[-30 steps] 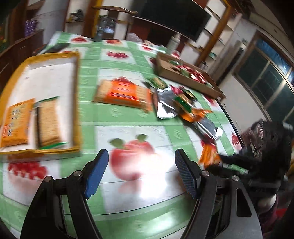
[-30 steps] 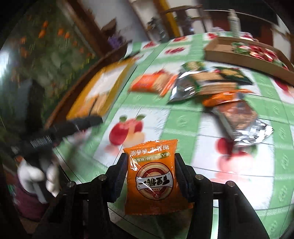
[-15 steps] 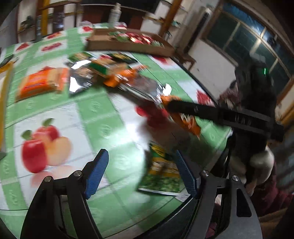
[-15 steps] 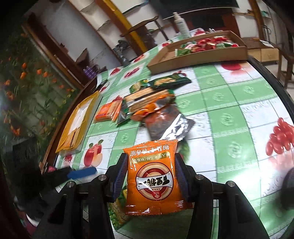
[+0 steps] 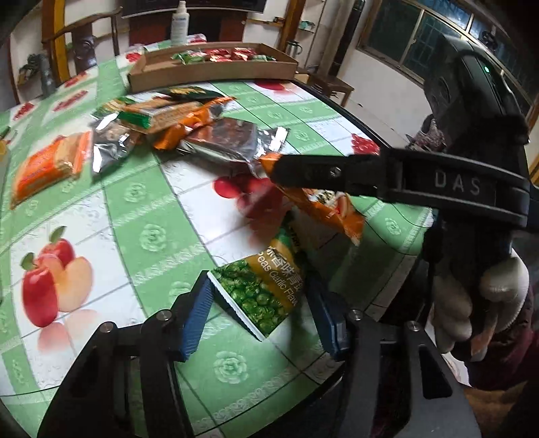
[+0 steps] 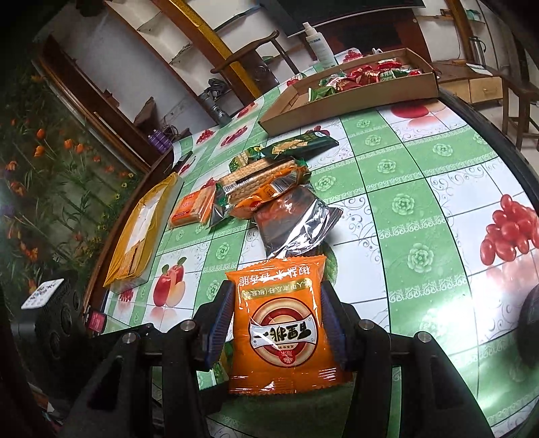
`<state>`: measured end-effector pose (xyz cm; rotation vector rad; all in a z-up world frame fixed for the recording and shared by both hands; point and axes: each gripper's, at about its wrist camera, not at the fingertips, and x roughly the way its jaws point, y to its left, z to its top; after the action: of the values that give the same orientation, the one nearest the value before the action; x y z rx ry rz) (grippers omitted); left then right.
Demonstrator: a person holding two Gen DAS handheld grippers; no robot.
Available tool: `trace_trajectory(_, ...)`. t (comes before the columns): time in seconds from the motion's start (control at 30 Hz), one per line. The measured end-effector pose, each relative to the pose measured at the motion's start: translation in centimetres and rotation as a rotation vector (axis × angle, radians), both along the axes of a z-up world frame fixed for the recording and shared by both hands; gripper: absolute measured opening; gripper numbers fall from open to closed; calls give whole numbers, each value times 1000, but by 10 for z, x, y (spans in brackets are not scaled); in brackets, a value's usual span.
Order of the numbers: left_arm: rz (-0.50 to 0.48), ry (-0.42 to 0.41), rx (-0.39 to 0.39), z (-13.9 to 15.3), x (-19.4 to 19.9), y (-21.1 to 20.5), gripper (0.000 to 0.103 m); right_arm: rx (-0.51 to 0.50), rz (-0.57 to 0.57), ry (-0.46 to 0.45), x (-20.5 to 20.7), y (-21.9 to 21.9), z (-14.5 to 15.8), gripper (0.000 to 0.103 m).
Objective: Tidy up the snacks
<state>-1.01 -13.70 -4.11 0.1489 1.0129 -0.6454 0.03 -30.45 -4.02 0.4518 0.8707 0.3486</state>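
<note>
A green pea packet (image 5: 266,289) lies near the table's front edge. My left gripper (image 5: 257,278) straddles it, its jaws closing, and both blue pads touch the packet's edges. My right gripper (image 6: 276,289) is shut on an orange snack packet (image 6: 283,330) and holds it upright above the table. In the left wrist view that right gripper's black finger (image 5: 320,171) carries the orange packet (image 5: 323,209) just beyond the pea packet, with a gloved hand (image 5: 478,303) on the handle.
A cardboard tray (image 6: 353,97) of red and green packets stands at the far side. A pile of biscuit and foil packets (image 6: 269,198) sits mid-table. A yellow tray (image 6: 134,232) holding biscuits is at the left. A spray bottle (image 5: 178,23) stands behind.
My left gripper swung right, away from the yellow tray, to the green pea packet, and its jaws narrowed onto it. My right gripper, still shut on the orange packet, shifted toward the table's front edge.
</note>
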Motion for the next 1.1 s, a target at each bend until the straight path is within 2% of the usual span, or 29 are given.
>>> trace_trajectory(0.13,-17,-17,-19,8,-4,3,55,12,-16,-11,-4,-5,2,52)
trace_trajectory(0.27,-65,-60,-24,16,-11,0,66,34,-34,-13,-6,-12,2,52)
trace_trajectory(0.37,-103,-90,12,15,-7,-11,67,55,-42,-10,-6,-16,0,52)
trace_trajectory(0.43,-121,-105,34,11,-4,-18,73,68,-44,-10,-7,-19,-1,52)
trace_trajectory(0.57,-139,-109,137,-11,0,-35,76,84,-48,-7,-9,-22,-4,52)
trace_trajectory(0.63,-136,-108,118,-12,0,-34,65,86,-45,-6,-9,-23,-5,52)
trace_trajectory(0.67,-127,-103,113,-12,2,-32,45,86,-44,-5,-9,-23,-5,52)
trace_trajectory(0.77,-79,-84,70,-7,10,-19,34,86,-37,-5,-8,-21,-4,52)
trace_trajectory(0.9,8,-47,-29,-1,17,11,28,77,-17,-8,-10,-13,-3,52)
trace_trajectory(1.1,102,-20,-146,10,19,51,24,50,12,-3,-11,5,0,52)
